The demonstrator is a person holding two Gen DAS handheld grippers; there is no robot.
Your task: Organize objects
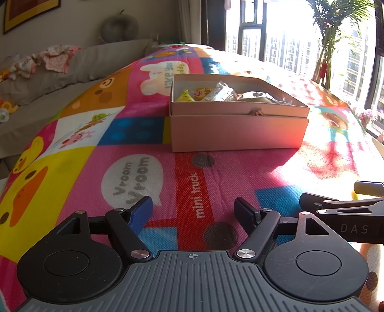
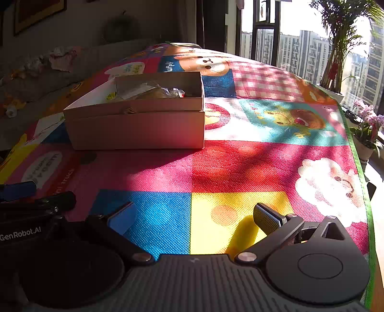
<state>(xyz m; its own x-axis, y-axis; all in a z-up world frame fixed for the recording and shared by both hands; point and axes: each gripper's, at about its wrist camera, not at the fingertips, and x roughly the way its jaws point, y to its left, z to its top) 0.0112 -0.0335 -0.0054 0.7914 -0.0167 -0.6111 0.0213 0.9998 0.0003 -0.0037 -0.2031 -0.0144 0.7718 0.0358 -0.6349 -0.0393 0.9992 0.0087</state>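
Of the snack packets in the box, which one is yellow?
The triangular yellow packet at the left end of the box, beside the orange-printed packet. The others look clear or silvery.

— What do you have around the work area?

— I see a patchwork cartoon play mat covering the whole surface, with a duck at its left edge and a sheep near its right edge. Beyond the left edge I make out a grey sofa with crumpled floral clothes on it.

— And by the windows?

— Past the far right corner I've got a potted palm, and just off the right edge a pot of pink orchids. A framed picture hangs above the sofa.
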